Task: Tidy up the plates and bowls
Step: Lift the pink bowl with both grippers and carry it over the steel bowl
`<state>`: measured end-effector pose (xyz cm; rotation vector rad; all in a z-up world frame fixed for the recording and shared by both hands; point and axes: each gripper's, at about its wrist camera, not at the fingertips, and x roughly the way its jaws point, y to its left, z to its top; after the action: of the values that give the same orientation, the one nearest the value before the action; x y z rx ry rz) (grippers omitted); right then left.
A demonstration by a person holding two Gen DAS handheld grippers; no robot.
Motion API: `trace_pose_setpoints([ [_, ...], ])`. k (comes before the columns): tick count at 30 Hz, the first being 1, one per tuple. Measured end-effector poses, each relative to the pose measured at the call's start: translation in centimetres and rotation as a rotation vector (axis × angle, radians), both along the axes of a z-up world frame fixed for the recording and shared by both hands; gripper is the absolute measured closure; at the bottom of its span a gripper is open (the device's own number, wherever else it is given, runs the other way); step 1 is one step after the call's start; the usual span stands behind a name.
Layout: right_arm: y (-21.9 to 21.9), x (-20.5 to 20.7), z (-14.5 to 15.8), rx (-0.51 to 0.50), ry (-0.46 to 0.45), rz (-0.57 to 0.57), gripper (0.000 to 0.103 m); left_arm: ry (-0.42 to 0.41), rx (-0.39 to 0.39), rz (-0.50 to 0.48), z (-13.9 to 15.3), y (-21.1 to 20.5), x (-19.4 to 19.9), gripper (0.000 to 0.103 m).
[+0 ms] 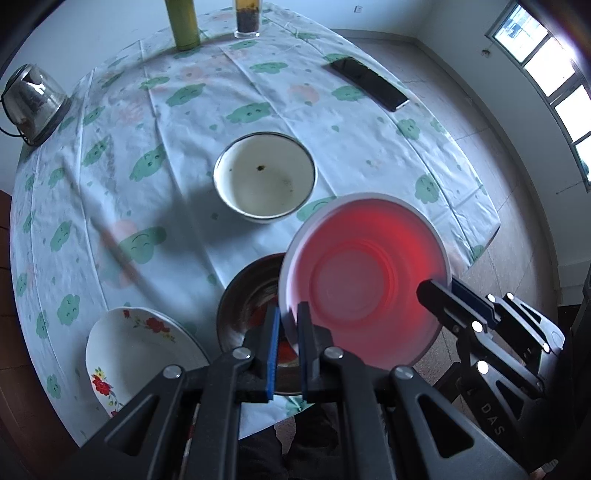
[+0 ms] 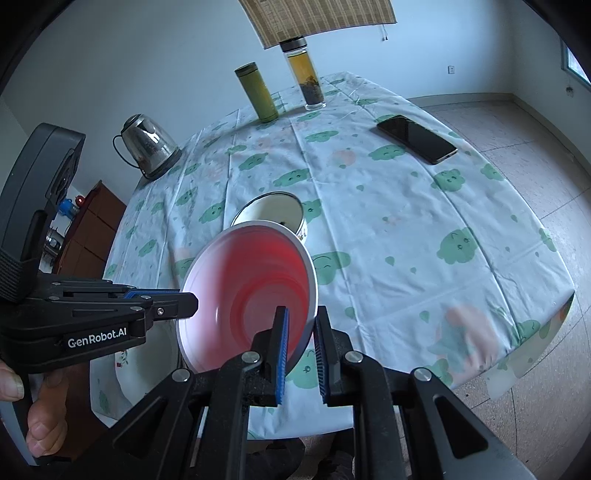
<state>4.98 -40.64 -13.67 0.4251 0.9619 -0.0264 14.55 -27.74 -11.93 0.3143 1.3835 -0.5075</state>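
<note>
A red bowl with a white rim (image 1: 364,280) is held tilted above the table's near edge by both grippers. My left gripper (image 1: 287,317) is shut on its left rim. My right gripper (image 2: 300,325) is shut on its right rim; the bowl shows in the right wrist view (image 2: 255,288). A steel bowl (image 1: 247,295) sits under it, partly hidden. A white enamel bowl (image 1: 265,176) stands at the table's middle. A floral plate (image 1: 136,350) lies at the near left.
A kettle (image 1: 31,98) stands at the far left. A green flask (image 1: 183,24) and a glass tea bottle (image 1: 247,18) stand at the far edge. A phone (image 1: 369,85) lies at the far right. The tablecloth's edge (image 2: 517,332) drops to the floor.
</note>
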Motion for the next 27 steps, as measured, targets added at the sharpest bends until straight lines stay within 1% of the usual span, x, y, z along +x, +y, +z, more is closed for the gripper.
trace_pose_setpoints([
  [12,1.8,0.8,-0.1,-0.005,0.01,0.047,0.088,0.009,-0.004,0.043,-0.1,2.1,0.4,0.098],
  [27,3.2,1.2,-0.3,-0.01,0.021,0.081,0.088,0.031,-0.005,0.071,-0.7,3.8,-0.1,0.097],
])
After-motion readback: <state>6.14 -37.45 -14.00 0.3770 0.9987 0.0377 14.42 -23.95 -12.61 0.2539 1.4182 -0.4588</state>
